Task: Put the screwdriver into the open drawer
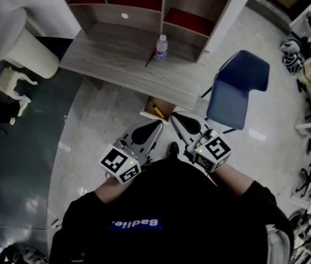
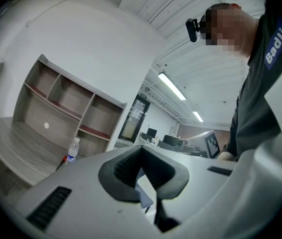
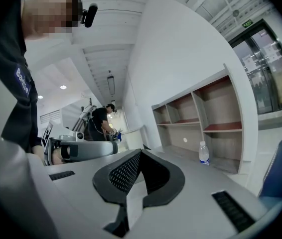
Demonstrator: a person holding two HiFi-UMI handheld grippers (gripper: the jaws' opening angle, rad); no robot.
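Left gripper [image 1: 156,126] and right gripper [image 1: 175,116] are hovering clenched, empty, just short of the drawer [image 1: 167,104]. The yellow screwdriver [image 1: 158,110] is lying inside. Risk: grippers swinging low and clipping the drawer front.

water bottle [image 1: 161,47], blue chair [image 1: 238,88], wooden shelving [image 1: 164,7]

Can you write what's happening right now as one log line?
left tongs: shut, empty | right tongs: shut, empty | drawer: open | yellow tool: lying in drawer, maybe the screwdriver
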